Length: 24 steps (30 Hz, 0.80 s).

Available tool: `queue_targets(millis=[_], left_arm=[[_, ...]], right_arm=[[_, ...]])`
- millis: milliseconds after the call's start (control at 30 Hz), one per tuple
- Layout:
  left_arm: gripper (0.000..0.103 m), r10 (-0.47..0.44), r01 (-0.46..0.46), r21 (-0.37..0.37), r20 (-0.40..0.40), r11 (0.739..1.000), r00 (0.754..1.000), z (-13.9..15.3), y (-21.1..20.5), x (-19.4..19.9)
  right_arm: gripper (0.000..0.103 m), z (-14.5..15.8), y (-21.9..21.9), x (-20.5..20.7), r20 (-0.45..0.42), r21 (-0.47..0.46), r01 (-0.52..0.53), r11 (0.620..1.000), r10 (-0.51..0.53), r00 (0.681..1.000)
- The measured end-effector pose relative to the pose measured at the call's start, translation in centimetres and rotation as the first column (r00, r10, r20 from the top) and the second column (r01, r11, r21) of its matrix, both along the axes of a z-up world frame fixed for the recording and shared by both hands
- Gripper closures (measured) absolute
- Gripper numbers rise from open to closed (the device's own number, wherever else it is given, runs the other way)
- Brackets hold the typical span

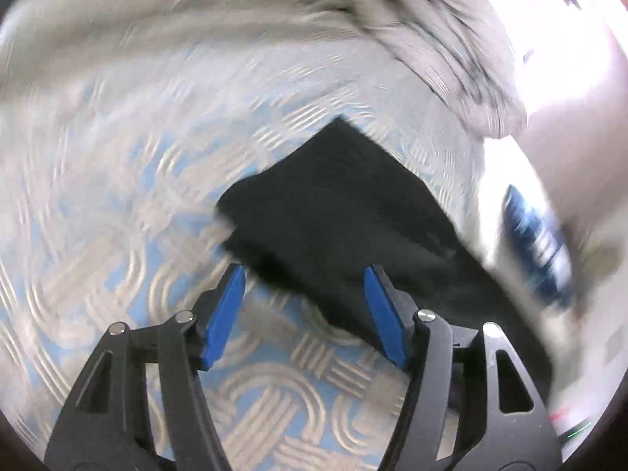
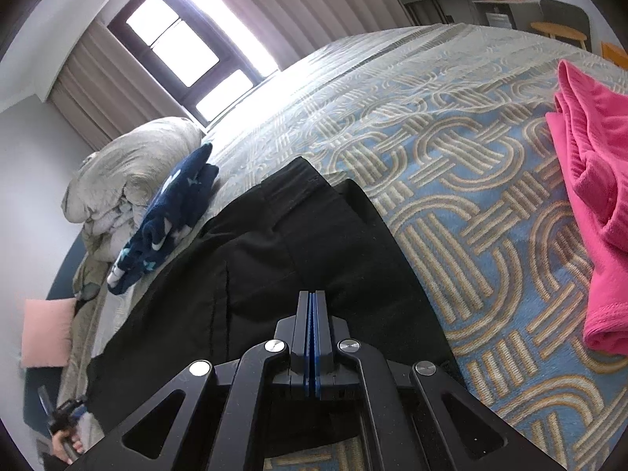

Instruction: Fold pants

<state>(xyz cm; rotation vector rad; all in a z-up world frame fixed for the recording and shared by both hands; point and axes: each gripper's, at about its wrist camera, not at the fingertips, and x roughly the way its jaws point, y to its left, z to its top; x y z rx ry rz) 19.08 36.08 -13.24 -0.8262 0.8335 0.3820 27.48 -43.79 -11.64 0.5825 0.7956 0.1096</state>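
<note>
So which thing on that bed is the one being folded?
Start at the big bed with the blue looped-pattern cover. On its near side, between the navy starred cloth and the pink garment, lie the black pants. They are the only plain black item.

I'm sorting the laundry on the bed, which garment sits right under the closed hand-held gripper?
The black pants; the right hand-held gripper is over them. The pink garment and navy starred one lie off to the sides.

The black pants (image 2: 274, 243) lie flat on the patterned blue-and-beige bedspread (image 2: 451, 165) — folded over, layers stacked, waistband end toward the window side.
</note>
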Motion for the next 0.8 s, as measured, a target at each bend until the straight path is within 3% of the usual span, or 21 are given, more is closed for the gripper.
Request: queue_targets(millis=[67,267,600,800], left_arm=[[0.039,0.015,-0.009,-0.175,0.036,0.985,0.999,-1.2,0.9,-1.0],[0.038,0.032,-0.007,-0.324,0.073,0.946,0.997,-2.1,0.3,-0.3],[0.039,0.082,-0.065,-0.318,0.042,0.946,0.996,-2.2,1.5,3.3],[0.044,-0.015,0.034,-0.272,0.07,0.962,0.997,-2.2,2.3,3.5]], right_arm=[[0.103,-0.2,-0.2,-0.1,0.003,0.015,0.001,1.0,-0.001,1.0],[0.103,-0.4,-0.5,-0.2,0.009,0.044,0.001,0.999,-0.002,1.0],[0.103,-0.5,-0.6,-0.3,0.011,0.052,0.001,0.999,-0.002,1.0],[0.103,-0.4,-0.3,-0.3,0.003,0.022,0.004,1.0,-0.004,1.0]])
